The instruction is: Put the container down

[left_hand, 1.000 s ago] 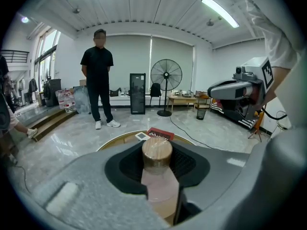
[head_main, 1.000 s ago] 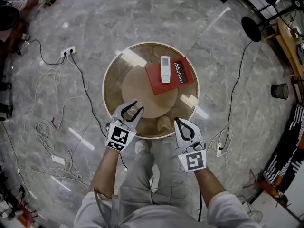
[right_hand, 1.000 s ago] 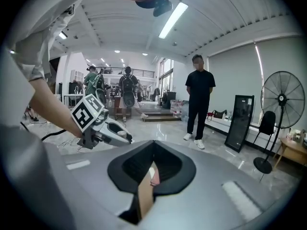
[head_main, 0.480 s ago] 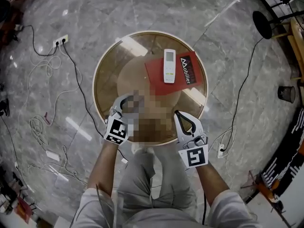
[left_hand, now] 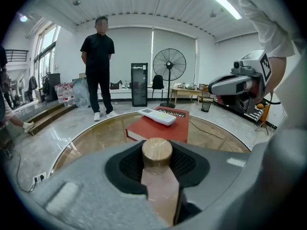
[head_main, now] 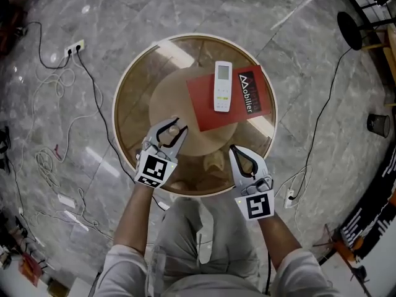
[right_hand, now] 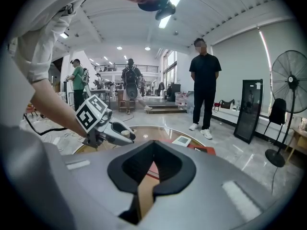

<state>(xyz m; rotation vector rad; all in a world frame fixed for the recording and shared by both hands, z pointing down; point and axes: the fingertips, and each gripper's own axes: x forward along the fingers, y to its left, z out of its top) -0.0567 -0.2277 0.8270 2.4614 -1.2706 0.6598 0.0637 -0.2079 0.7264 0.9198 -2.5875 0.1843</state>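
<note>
A small clear container with a round wooden lid [left_hand: 157, 153] sits in the hollow between the jaws of my left gripper [left_hand: 157, 140], which is shut on it. In the head view that gripper [head_main: 171, 132] holds the container [head_main: 176, 130] over the near left part of the round glass table [head_main: 124, 85]; I cannot tell whether the container touches the glass. My right gripper [head_main: 234, 149] hovers at the table's near right edge, its tips together and nothing in it [right_hand: 154, 143]. From the right gripper view, the left gripper [right_hand: 120, 135] shows to the left.
A red book [head_main: 204, 104] lies on the far right of the table with a white remote [head_main: 223, 86] on top. Cables and a power strip [head_main: 73, 47] lie on the floor to the left. A person in black [left_hand: 98, 71] and a standing fan [left_hand: 169, 66] are beyond the table.
The head view has shifted a little and the table looks larger. Both grippers keep about the same places over the near edge, the left one still holding the container.
</note>
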